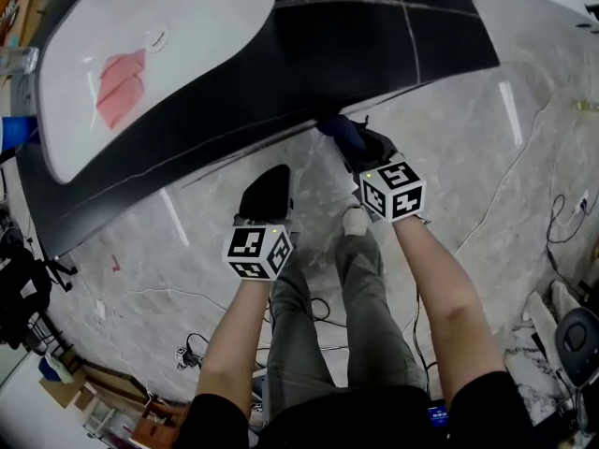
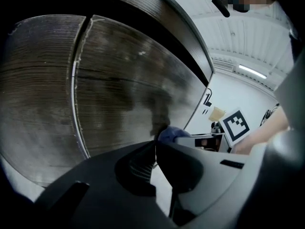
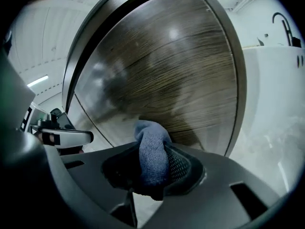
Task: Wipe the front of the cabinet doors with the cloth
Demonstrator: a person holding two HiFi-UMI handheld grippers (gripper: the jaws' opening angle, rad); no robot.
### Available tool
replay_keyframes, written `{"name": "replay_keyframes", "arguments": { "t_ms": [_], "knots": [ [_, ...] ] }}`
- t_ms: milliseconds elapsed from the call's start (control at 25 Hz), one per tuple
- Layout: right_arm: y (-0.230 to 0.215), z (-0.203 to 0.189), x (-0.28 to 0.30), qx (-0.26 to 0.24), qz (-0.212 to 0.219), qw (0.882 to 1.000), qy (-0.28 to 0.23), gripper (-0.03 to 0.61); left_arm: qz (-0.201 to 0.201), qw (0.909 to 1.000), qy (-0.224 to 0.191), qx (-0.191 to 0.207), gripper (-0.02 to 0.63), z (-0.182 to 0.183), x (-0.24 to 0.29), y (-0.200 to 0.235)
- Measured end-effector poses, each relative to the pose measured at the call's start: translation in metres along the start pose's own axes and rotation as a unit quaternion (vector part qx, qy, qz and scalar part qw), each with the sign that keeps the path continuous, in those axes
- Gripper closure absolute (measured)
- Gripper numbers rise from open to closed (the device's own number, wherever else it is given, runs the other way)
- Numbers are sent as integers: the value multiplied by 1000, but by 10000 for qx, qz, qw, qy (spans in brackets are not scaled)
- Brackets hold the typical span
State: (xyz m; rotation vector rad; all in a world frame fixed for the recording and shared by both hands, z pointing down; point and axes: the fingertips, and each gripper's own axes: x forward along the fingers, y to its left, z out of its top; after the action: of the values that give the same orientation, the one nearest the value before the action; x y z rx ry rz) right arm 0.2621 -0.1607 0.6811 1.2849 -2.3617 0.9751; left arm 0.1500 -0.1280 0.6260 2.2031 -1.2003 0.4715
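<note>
Left claw [image 2: 155,146]: jaws shut flat on each other, nothing between them. It is held in front of the cabinet doors [image 2: 128,85], pointing at them but apart from the wood. In its own view the vertical seam [image 2: 78,80] between two doors lies left of the claw's line, so it faces the right-hand door of that pair. It looks idle to me. Head view: the dark table [image 1: 374,36] overhangs the doors. A white sink [image 1: 187,26] is set into it at left, with a pink rag [image 1: 120,87] lying inside, well apart from both claws. Right claw [image 3: 152,157]: clamped on the blue cloth [image 3: 150,135], which is bunched and stands out of the jaws as a rounded wad, its long axis running along the claw toward the door. The cloth is therefore straight ahead of the right claw, tucked at the table's edge in the head view and close up to the wood-grain door front. A dark reflection sits on the panel just beyond the wad. Contact is not resolvable: near or touching, I cannot say which. The right claw is clearly nearer the door; the left one sits further back and to the left. Judgement: the wipe is under way or about to start. The coming move turns on pressing the wad forward along the claw's own axis to load it on the panel, then sweeping sideways across the door face.
</note>
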Motion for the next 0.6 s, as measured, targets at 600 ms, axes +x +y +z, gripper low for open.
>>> {"name": "replay_keyframes", "arguments": {
  "t_ms": [600],
  "knots": [
    [-97,2,-52,335,-716,9967,-173,465,-291,9988,269,293,607,0,50,-56]
  ]
}}
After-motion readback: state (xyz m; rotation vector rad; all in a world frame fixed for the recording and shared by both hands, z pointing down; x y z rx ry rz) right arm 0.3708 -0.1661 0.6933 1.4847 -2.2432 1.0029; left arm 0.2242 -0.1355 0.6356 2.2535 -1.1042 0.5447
